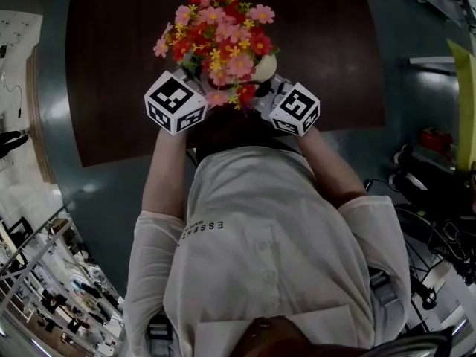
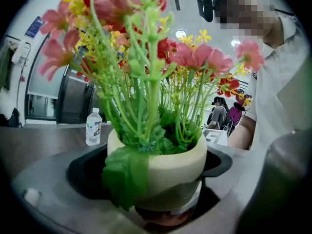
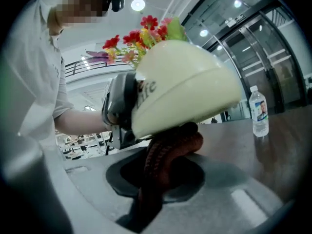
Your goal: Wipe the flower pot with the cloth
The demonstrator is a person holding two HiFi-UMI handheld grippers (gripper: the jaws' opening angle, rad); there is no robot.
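Note:
A cream flower pot (image 1: pixel 265 68) full of pink, red and yellow artificial flowers (image 1: pixel 217 36) is held up over the dark brown table (image 1: pixel 111 65), tilted toward my right. My left gripper (image 1: pixel 175 103) is shut on the flower pot (image 2: pixel 170 167), one jaw on each side of its rim. My right gripper (image 1: pixel 296 108) is shut on a dark red cloth (image 3: pixel 163 160), which is bunched and pressed against the underside of the pot (image 3: pixel 185 89). In the left gripper view a bit of the cloth (image 2: pixel 161 216) shows beneath the pot.
A water bottle (image 2: pixel 93 126) stands on the table, also visible as the bottle (image 3: pixel 258 112) in the right gripper view. My white-shirted torso (image 1: pixel 260 251) fills the near side. Floor clutter lies at the right (image 1: pixel 439 199). People stand far behind (image 2: pixel 219 113).

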